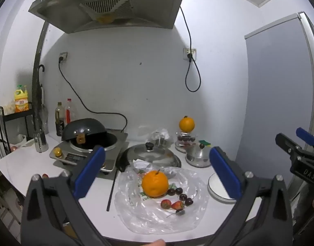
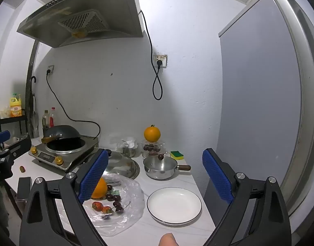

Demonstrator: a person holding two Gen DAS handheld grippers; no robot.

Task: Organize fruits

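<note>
An orange [image 1: 155, 183] lies on a clear plastic bag [image 1: 136, 217] on the white counter, with dark cherries [image 1: 178, 191] and two strawberries [image 1: 171, 204] beside it. My left gripper [image 1: 157, 174] is open and empty, above and in front of the orange. My right gripper [image 2: 155, 176] is open and empty, above an empty white plate [image 2: 174, 205]. The orange [image 2: 99, 188] is partly hidden behind its left finger; cherries [image 2: 114, 198] and strawberries [image 2: 100, 207] show beside it. A second orange [image 1: 186, 124] sits on a glass container at the back.
A stove with a dark wok [image 1: 84, 132] stands at the left. A steel lid [image 1: 150, 153] and a small lidded pot [image 2: 162, 167] lie behind the bag. A sponge [image 2: 176, 154], bottles [image 1: 63, 116] and a steel cup [image 1: 40, 141] are there too.
</note>
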